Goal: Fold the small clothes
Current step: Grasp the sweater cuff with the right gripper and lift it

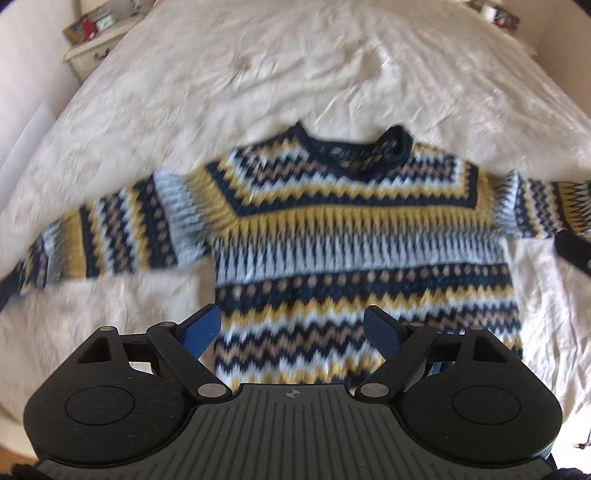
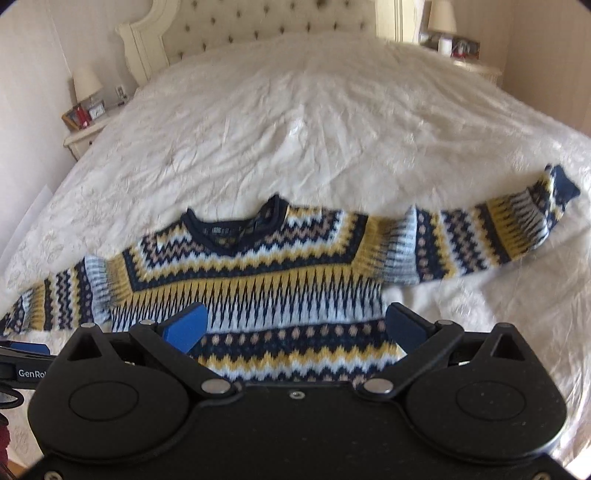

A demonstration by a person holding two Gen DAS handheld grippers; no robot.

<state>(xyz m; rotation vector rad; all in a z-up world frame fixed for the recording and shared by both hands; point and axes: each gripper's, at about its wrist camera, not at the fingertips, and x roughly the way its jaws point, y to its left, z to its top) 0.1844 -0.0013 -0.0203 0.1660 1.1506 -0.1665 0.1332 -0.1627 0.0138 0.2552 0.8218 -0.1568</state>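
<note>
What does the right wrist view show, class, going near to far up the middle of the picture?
right gripper → sweater → white bedspread → tufted headboard

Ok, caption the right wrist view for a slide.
Open right gripper above a patterned sweater spread flat on a white bed.

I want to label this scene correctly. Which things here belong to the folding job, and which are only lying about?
For the job:
- sweater, spread flat
- bed cover under it
- left gripper, jaws open
- right gripper, jaws open

Lying about:
- left nightstand with lamp
- right nightstand with lamp
- headboard
</note>
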